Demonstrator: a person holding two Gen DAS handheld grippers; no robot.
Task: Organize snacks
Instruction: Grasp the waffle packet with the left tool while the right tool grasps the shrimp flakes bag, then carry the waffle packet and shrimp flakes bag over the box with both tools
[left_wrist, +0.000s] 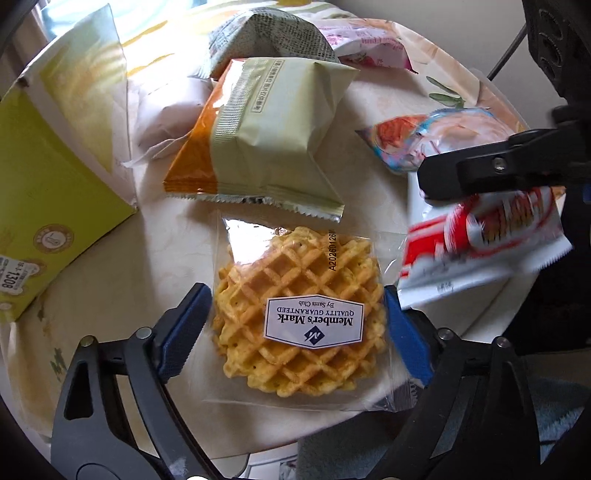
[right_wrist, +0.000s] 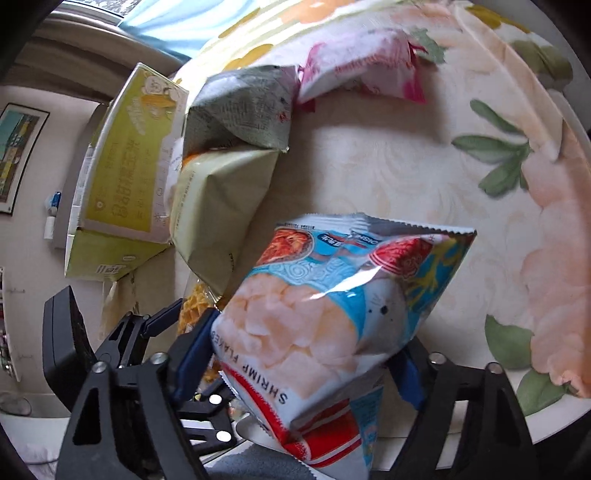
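Observation:
In the left wrist view my left gripper (left_wrist: 295, 325) has its blue pads on both sides of a clear-wrapped waffle pack (left_wrist: 299, 314) with a Member's Mark label, lying on the round table (left_wrist: 388, 122); the pads touch its wrapper. In the right wrist view my right gripper (right_wrist: 306, 362) is shut on a shrimp flakes bag (right_wrist: 332, 314) and holds it above the table (right_wrist: 369, 166). That bag also shows at the right of the left wrist view (left_wrist: 480, 243), under the right gripper's black finger. The waffle pack peeks out at lower left of the right wrist view (right_wrist: 194, 306).
A pale green packet with an orange edge (left_wrist: 266, 133), a grey-printed packet (left_wrist: 269, 37), a pink packet (left_wrist: 365, 44) and a white packet (left_wrist: 173, 110) lie further back. A yellow-green carton (left_wrist: 48, 177) stands at the left. The table edge runs along the right (right_wrist: 576, 369).

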